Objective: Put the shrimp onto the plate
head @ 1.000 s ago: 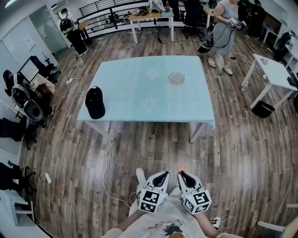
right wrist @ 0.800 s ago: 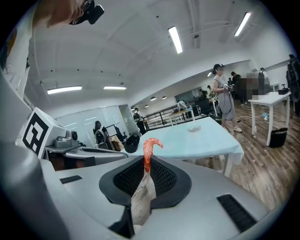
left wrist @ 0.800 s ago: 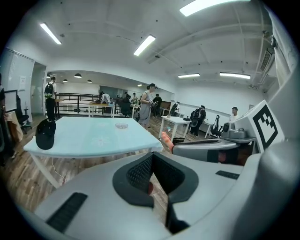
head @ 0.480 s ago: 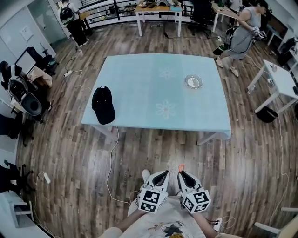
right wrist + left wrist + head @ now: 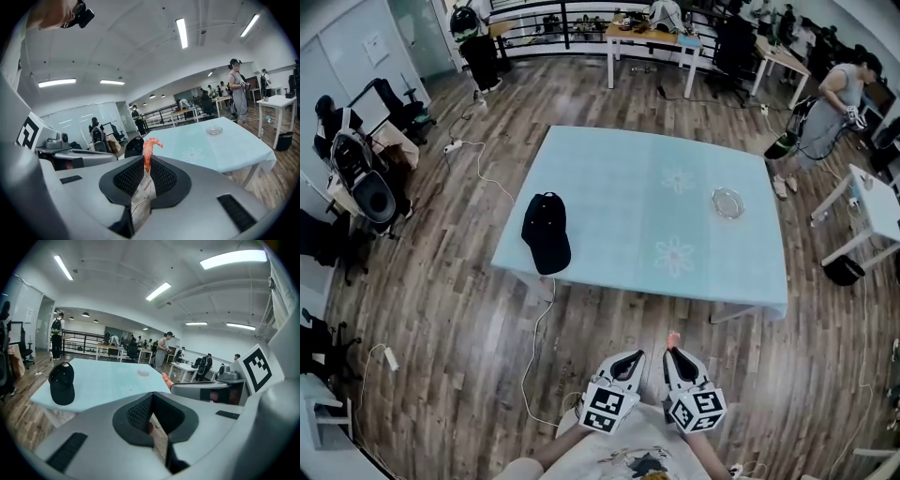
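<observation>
While I hold both grippers low, well short of the table (image 5: 619,206), I count one shrimp (image 5: 149,152), one glass plate (image 5: 727,202), one black cap (image 5: 547,232). Right gripper (image 5: 145,176) pinches the shrimp, its long axis along the jaws, free end curling right. Left gripper (image 5: 151,414) jaws pressed together, nothing between. Plate sits far off on the table.

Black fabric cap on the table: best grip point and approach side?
Probably the brim of the black fabric cap: flat, thin, and lying at the near edge of the light blue table, so fingers can pinch it coming from that edge. The domed crown looks soft and may collapse.
</observation>
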A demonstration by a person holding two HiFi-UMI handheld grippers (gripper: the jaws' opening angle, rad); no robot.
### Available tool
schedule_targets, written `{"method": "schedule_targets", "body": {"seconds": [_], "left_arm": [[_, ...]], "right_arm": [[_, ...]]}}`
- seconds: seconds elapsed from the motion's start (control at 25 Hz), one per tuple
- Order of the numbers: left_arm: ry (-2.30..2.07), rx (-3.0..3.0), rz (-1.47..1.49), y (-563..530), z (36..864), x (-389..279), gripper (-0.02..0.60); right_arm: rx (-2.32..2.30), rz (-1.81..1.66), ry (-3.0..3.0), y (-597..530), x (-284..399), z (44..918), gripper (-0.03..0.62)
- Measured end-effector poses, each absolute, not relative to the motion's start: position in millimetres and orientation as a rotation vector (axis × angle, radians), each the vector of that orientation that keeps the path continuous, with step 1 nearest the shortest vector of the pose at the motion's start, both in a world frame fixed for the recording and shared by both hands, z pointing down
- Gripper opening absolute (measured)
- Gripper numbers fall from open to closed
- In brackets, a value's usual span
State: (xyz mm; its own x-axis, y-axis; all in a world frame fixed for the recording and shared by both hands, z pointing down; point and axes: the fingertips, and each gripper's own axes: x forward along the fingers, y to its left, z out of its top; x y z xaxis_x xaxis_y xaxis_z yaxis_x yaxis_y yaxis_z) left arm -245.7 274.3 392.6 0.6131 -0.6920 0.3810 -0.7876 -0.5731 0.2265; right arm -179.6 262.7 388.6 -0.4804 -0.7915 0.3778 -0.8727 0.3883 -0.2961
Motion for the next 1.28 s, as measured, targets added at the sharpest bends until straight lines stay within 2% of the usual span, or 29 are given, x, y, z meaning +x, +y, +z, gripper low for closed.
{"method": "schedule_targets", "body": {"seconds": [0.52,0.88,1.28], "left_arm": [[-1.241,2.432,0.323,239,400,-318,0.008],[-1.183,2.461,0.387,206,410,-307,0.008],[-1.106,2.497,0.434,150,409,-256,0.008]], "right_arm": [[1.453,0.673,-2.490,225,-247,387,0.058],[1.523,0.725,-2.479,188,-230,398,0.058],[1.655,0.757,-2.420,137,-164,399,0.058]]}}
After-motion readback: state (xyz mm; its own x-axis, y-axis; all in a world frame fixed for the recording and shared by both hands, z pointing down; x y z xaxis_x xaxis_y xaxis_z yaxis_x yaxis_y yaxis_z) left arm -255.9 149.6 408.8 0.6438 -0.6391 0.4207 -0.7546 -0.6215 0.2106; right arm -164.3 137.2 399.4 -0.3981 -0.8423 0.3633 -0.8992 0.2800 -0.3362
